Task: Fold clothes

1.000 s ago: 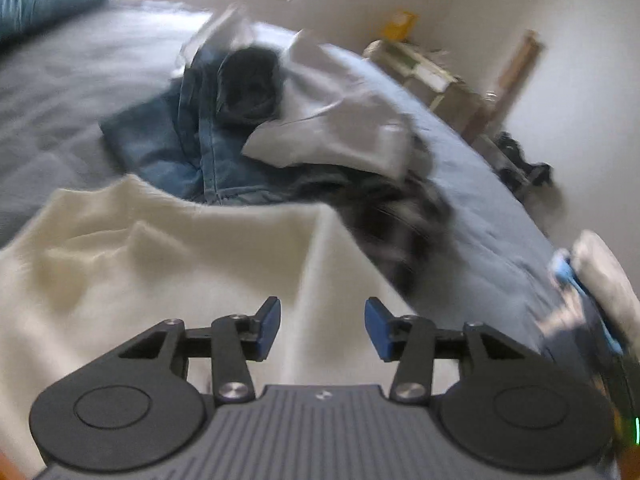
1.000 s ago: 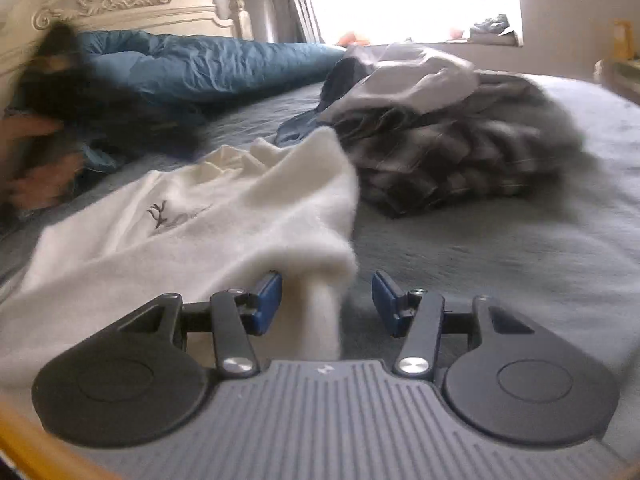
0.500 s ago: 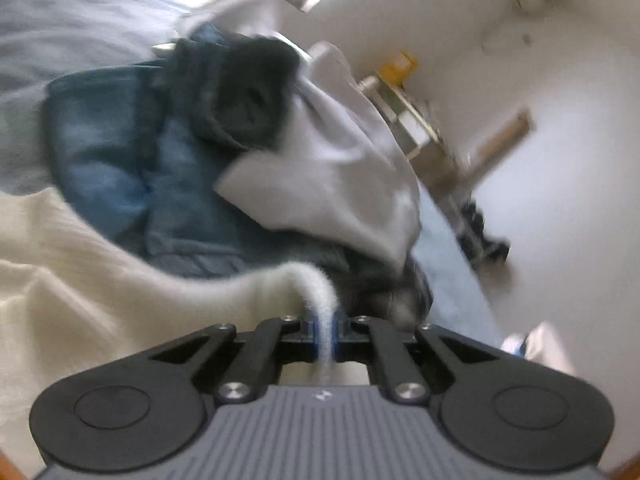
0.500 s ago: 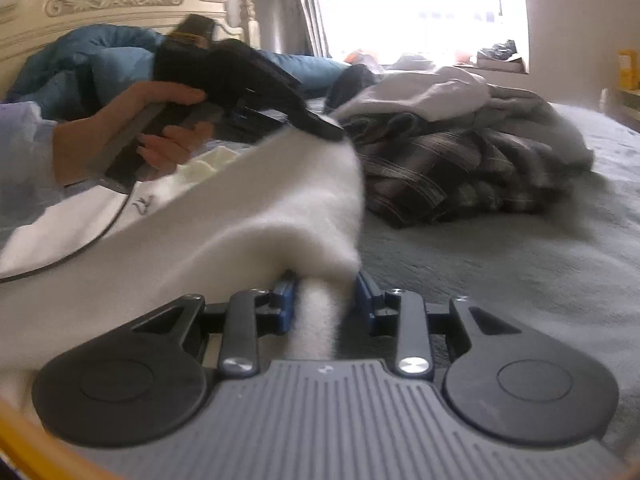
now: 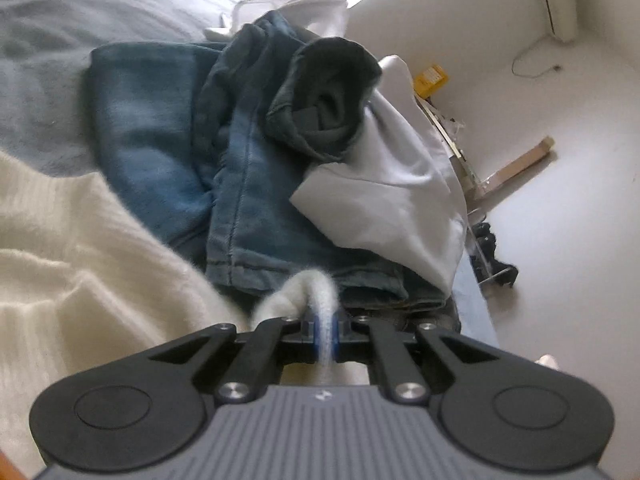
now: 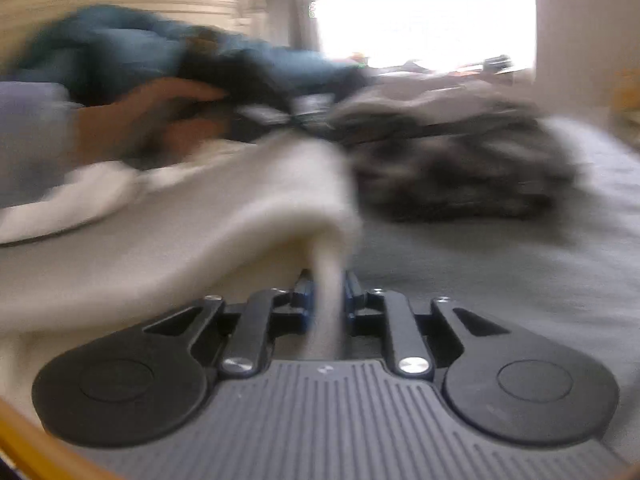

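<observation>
Left wrist view, lower centre: left gripper [image 5: 325, 326] with jaws nearly closed, blue pads pinching a thin fold of the cream sweater [image 5: 80, 280]; jaws just closed over that fold, cloth clearly between them. Rest of the sweater spread across the lower left of the frame over the grey bed cover [image 5: 100, 8]. Beyond the pinch, at centre, the heap of unfolded clothes: blue jeans [image 5: 240, 184], a dark garment [image 5: 328, 96] bunched on top, a pale grey garment [image 5: 392, 184] draped to the right; floor clutter at far right.

Right wrist view, lower centre, heavily blurred: right gripper [image 6: 325, 304] with jaws narrowed on a thicker bunch of the same sweater, pads pressing the cloth, jaws just closing further. Sweater running up and left from the pinch; a hand [image 6: 152, 120] holding the other gripper at middle left; a dark plaid garment [image 6: 460, 168] at middle right, near the sweater edge; bright window at top.

Step in hand, as judged: lifting one sweater edge by two pinch points to start a fold. For a clean result: both pinches kept firm, edge drawn taut between them, both ends raised level, cloth carried clear of the neighbouring heap to avoid dragging the jeans along. Risk: the thin left pinch slipping off the fluffy knit
</observation>
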A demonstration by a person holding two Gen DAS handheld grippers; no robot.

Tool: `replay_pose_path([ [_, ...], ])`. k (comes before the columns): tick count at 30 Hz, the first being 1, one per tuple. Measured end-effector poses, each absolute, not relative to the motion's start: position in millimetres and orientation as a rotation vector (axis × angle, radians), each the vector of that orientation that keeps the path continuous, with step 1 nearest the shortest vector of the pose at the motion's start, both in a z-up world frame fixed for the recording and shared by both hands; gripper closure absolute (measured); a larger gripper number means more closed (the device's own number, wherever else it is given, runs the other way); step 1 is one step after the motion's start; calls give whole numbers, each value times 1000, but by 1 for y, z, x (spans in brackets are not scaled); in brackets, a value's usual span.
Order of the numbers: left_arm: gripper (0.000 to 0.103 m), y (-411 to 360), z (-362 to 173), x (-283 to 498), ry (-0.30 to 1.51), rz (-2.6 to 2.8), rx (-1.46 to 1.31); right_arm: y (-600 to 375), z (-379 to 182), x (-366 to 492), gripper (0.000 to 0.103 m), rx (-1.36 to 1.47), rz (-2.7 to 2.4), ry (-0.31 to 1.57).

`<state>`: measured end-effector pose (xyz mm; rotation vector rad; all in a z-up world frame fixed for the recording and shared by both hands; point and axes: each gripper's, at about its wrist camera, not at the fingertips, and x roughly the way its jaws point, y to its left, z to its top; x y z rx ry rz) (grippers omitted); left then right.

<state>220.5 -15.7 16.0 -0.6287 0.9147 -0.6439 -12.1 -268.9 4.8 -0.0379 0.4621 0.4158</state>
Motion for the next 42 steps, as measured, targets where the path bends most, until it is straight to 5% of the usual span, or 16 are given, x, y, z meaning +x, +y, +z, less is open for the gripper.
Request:
replay_pose_path([
  [11, 96, -9, 36, 223, 917, -642, -616, -307, 11, 15, 70, 263, 478, 463],
  [14, 96, -10, 41, 222, 915, -642, -603, -306, 14, 10, 58, 264, 464, 431],
  [20, 96, -15, 42, 222, 918, -641, -607, -298, 6, 39, 58, 266, 459, 545],
  [22, 96, -17, 41, 220, 918, -636, -586, -284, 6, 40, 70, 198, 417, 543],
  [23, 96, -19, 42, 218, 915, -631, -551, -279, 7, 37, 88, 175, 382, 525],
  [28, 96, -13, 36, 222, 886, -612, -536, -291, 11, 19, 90, 235, 297, 411],
  [35, 92, -9, 8, 229, 920, -599, -576, -290, -2, 34, 88, 210, 294, 498],
  [38, 79, 4, 31, 220, 894, -576, -589, -299, -1, 33, 86, 262, 354, 489],
  [40, 57, 12, 49, 214, 861, -545, -571, -305, 5, 26, 84, 270, 397, 469],
  [42, 62, 17, 64, 208, 831, -503, -522, -306, 16, 12, 83, 211, 436, 454],
])
